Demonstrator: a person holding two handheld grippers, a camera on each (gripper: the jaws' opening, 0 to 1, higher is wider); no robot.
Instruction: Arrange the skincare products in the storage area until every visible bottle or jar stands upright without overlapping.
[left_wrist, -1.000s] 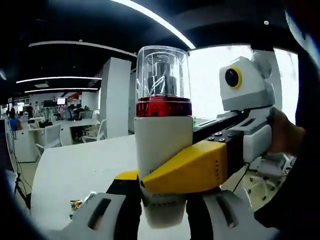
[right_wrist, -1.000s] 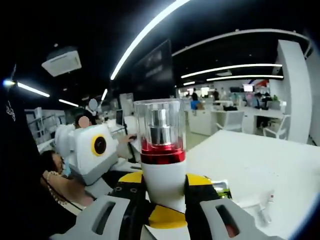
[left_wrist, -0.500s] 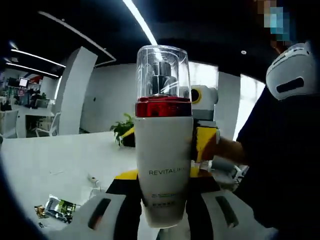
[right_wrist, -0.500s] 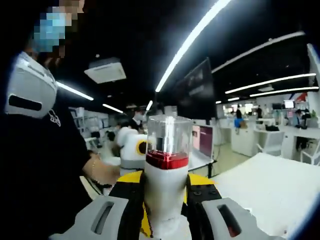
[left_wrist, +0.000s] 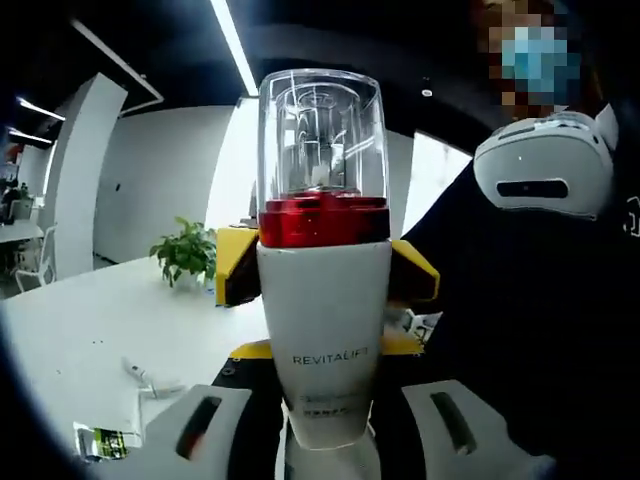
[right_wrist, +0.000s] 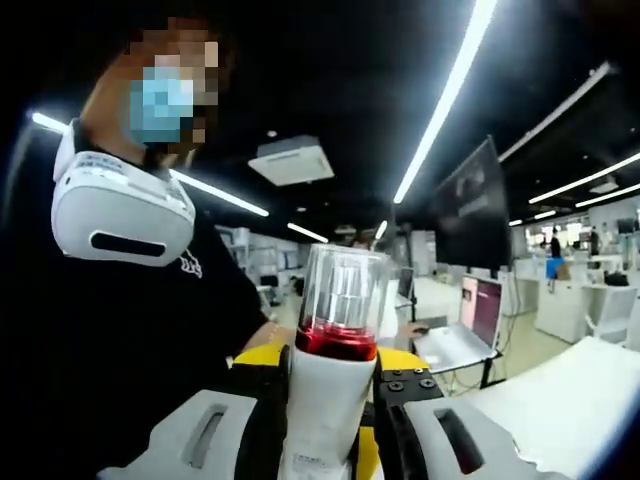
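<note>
Standing upright between the jaws in both views, the white plastic pump bottle with a red collar and a clear hard cap (left_wrist: 325, 300) is held in the air, lifted off the white table (left_wrist: 90, 320), which is seen at about 9 o'clock in the left gripper view. The left gripper (left_wrist: 325, 440) is closed on the lower body of the bottle, below the printed word REVITALIFT, and the yellow jaws of the right gripper (left_wrist: 320, 275) are seen pressed on both sides of the bottle just under the red collar, at 9 and 3 o'clock of the body. In the right gripper view the same bottle (right_wrist: 330, 390) rises between that view's own jaws, so the right gripper (right_wrist: 325, 450) is judged to be clamped on it too. The body looks stiff and smooth, so it is probably a little slippery, and it is judged to be moderately light. The clear cap is probably only pushed on and could be pulled off or cracked, so it should not be gripped there; the straight white wall below the collar is the better place. The bottle is tall and narrow, so it may be tipped easily when it is set down. A small green printed sachet (left_wrist: 100, 440) lies on the table at 8 o'clock in the left gripper view, and a green potted plant (left_wrist: 185, 255) stands further back.
</note>
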